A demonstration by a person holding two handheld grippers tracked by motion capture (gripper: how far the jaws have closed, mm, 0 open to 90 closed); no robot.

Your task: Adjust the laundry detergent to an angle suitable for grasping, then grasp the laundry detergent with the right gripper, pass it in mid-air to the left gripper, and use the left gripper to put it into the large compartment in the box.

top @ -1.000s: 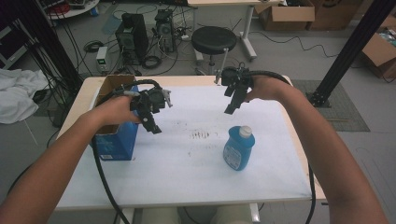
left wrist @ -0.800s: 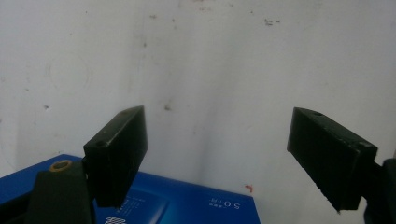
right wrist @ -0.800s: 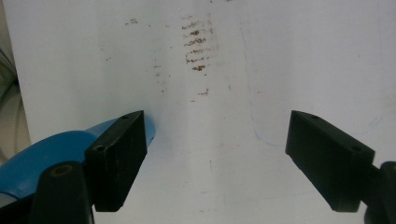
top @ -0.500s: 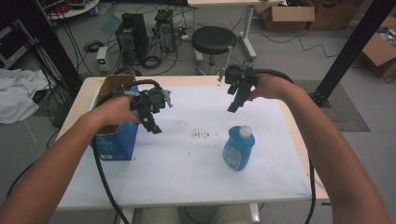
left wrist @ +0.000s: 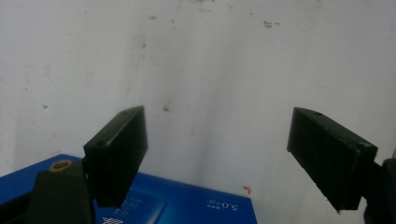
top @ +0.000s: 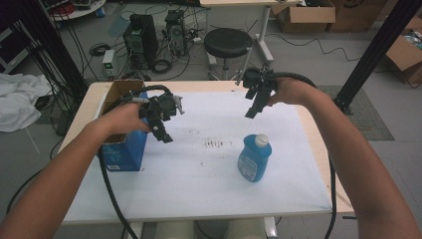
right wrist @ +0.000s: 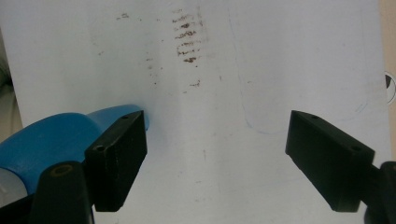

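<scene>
A blue bottle (top: 254, 158) with a white cap stands upright on the white table cover (top: 214, 169), right of the middle. My right gripper (top: 251, 110) hangs open above and behind it; in the right gripper view the bottle (right wrist: 56, 140) lies at the lower left behind the left jaw, with nothing between the jaws. An open blue cardboard box (top: 122, 149) stands at the table's left edge. My left gripper (top: 164, 135) hovers open just right of the box; the left gripper view shows the box's blue side (left wrist: 187, 205) below the jaws.
Dark smudge marks (top: 215, 144) stain the cover near the middle. Behind the table stand a black stool (top: 228, 42) and computer cases (top: 142, 35). A black post (top: 378, 45) rises at the right. Cables (top: 112, 199) trail from both grippers over the table's front.
The right gripper has drifted slightly to the right and a little nearer the bottle. The left gripper, the box and the bottle have stayed put.
</scene>
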